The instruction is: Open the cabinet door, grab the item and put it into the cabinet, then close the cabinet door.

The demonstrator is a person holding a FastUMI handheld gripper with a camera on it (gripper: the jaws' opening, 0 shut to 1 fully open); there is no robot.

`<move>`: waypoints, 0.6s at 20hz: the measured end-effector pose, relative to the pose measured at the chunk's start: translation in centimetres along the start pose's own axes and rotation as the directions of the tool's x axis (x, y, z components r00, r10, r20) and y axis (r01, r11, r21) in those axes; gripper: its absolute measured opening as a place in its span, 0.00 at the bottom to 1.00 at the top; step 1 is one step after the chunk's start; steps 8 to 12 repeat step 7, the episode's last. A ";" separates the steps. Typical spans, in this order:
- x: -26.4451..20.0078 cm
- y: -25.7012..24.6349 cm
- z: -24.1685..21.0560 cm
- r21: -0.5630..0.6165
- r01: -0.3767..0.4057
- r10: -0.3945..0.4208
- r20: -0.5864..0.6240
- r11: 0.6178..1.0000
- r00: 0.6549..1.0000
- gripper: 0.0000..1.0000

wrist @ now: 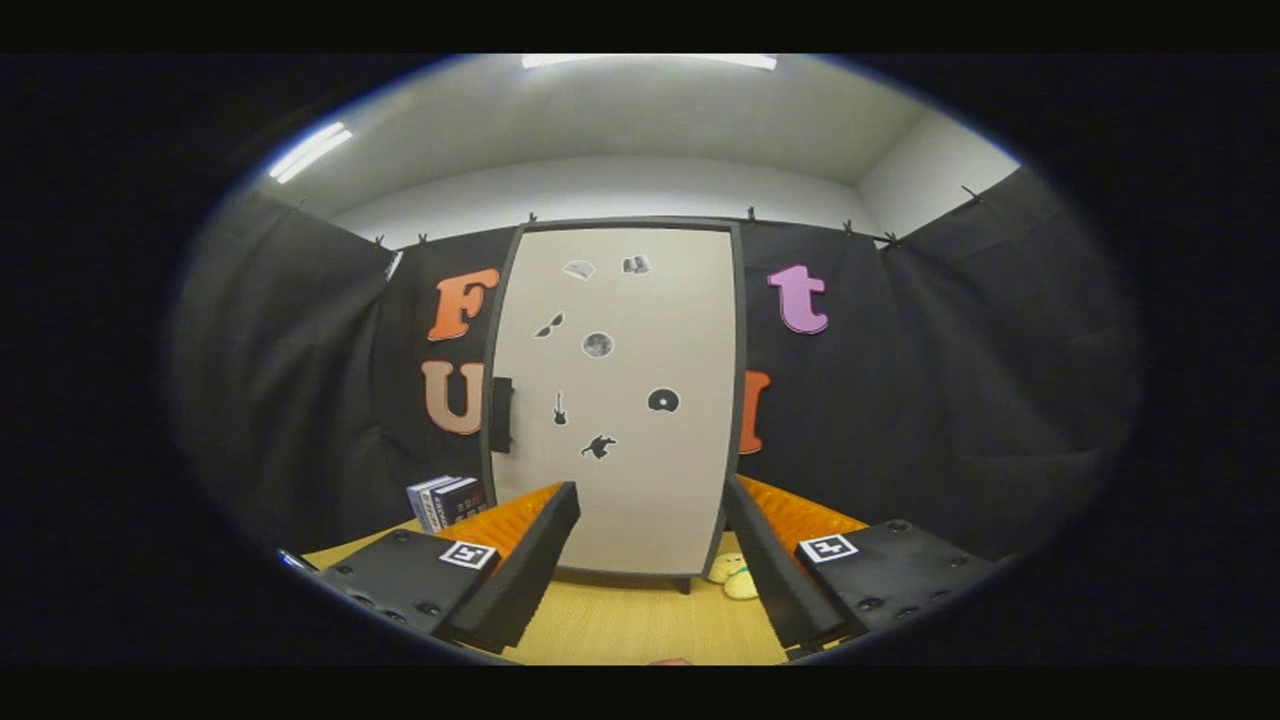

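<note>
cabinet door [640, 480]: smooth matt panel | table [640, 625]: wood-grain | plush toy [737, 577]: soft cloth

We list the cabinet door [640, 480]: off-white, framed in dark grey, dotted with small black-and-grey stickers [598, 345], centre of the frame. We list its handle [501, 414]: black, on the door's left edge. Gripper [650, 560], fingers spread apart, holding nothing: each carries a black-and-white square marker [468, 554]. Tabletop [640, 625]: light yellow wood grain, bottom centre. Plush toy [735, 575]: pale yellow, lower right of the door. Books [447, 501]: dark blue with white spines, lower left. Wall [640, 190]: white, upper centre.
</note>
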State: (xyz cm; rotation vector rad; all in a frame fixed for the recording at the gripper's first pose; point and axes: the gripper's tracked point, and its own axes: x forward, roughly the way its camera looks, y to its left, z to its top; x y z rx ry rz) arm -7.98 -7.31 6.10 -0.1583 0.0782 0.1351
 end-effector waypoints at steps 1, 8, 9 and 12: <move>-0.5 -0.2 -0.5 0.010 -0.009 0.009 -0.004 1.000 1.000 0.95; -1.7 -2.4 -1.5 0.011 -0.019 0.019 -0.010 1.000 1.000 0.95; -1.7 -2.4 -1.5 0.011 -0.019 0.019 -0.010 1.000 1.000 0.95; -1.7 -2.4 -1.5 0.011 -0.019 0.019 -0.010 1.000 1.000 0.95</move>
